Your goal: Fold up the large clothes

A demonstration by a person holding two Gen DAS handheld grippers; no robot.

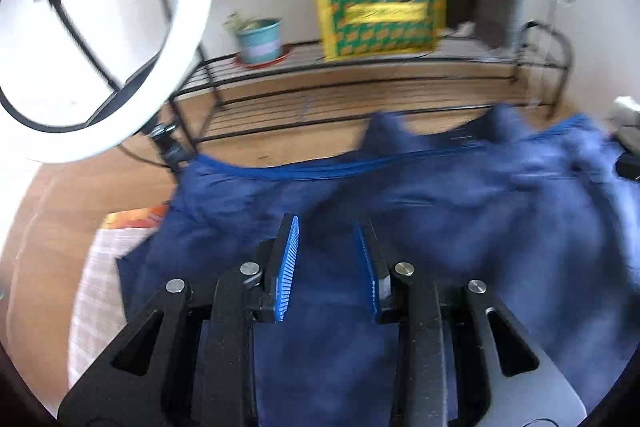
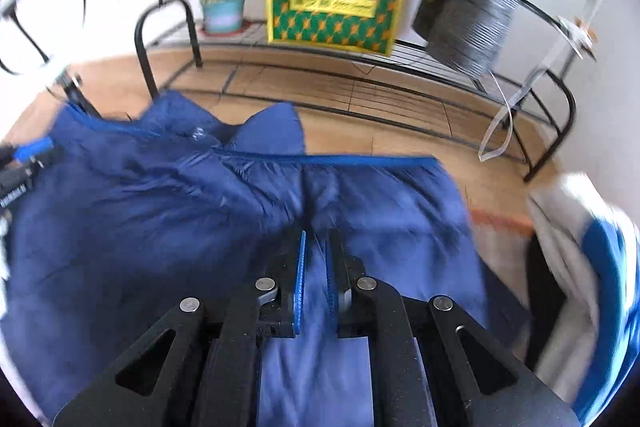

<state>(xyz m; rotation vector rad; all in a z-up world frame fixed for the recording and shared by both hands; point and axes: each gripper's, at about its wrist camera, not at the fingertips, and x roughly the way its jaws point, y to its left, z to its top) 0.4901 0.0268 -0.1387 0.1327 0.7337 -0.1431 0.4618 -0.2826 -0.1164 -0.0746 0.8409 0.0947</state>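
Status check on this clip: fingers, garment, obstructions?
Left gripper open, empty. Right gripper nearly shut, nothing visibly pinched. Blue jacket rumpled. Nothing in the way.

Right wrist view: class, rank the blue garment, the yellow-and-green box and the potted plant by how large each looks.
1. Blue garment, largest, though nearest the camera.
2. Yellow-and-green box.
3. Potted plant, smallest.

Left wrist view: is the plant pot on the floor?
No. The plant pot stands on the black wire rack, beside the yellow box.
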